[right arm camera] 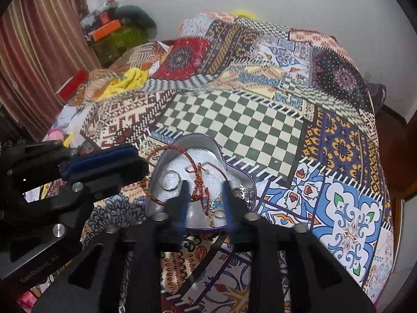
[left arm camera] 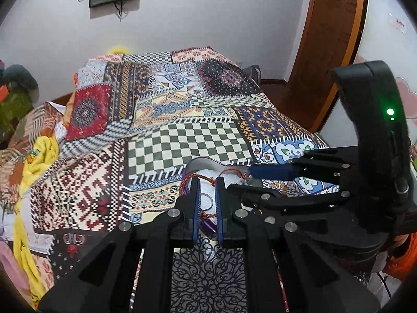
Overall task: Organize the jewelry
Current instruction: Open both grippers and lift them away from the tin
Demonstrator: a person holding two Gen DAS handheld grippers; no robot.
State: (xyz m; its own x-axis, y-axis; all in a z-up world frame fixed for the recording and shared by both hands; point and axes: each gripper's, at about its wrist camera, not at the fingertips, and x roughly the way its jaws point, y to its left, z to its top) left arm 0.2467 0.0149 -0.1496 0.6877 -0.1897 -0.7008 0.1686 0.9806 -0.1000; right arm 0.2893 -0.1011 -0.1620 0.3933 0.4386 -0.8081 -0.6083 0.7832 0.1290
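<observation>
Here — right gripper (right arm camera: 206, 198) apart over tin (right arm camera: 245, 172).

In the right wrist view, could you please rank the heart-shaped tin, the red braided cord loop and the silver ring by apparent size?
1. heart-shaped tin, clearly largest.
2. red braided cord loop, draped over the tin's left rim.
3. silver ring, lying on the white lining, smallest.

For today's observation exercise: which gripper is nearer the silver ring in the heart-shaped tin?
Left. The left gripper sits directly over the silver ring; the right gripper hovers beside it, over the bracelets.
</observation>
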